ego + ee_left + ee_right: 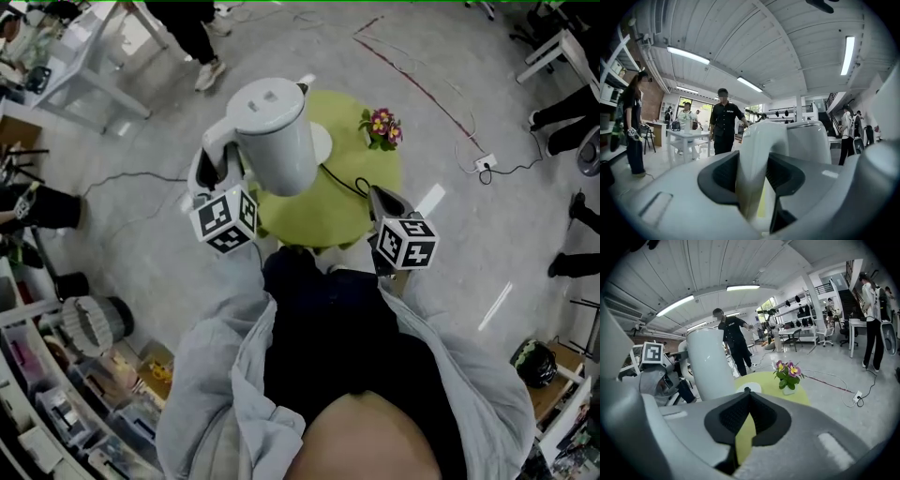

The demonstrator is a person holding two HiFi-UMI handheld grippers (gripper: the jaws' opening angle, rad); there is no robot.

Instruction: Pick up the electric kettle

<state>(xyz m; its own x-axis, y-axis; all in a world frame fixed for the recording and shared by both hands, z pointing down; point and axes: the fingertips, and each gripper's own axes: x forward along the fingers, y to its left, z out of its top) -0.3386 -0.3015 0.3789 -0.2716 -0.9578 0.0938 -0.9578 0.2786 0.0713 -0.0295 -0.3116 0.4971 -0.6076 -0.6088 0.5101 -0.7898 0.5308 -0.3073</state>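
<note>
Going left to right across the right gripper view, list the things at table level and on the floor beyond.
electric kettle → white kettle base → potted flowers → power strip on the floor

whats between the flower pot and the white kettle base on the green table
Nothing, just bare green table between the kettle base and the flower pot; the right gripper view shows it best, and the head view agrees.

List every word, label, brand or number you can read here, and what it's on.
No text is readable.
On the standing person's black shirt: white chest print, too blurred to read.
On the marker cubes: black-and-white square patterns, no letters.
On the kettle: no label visible.
</note>
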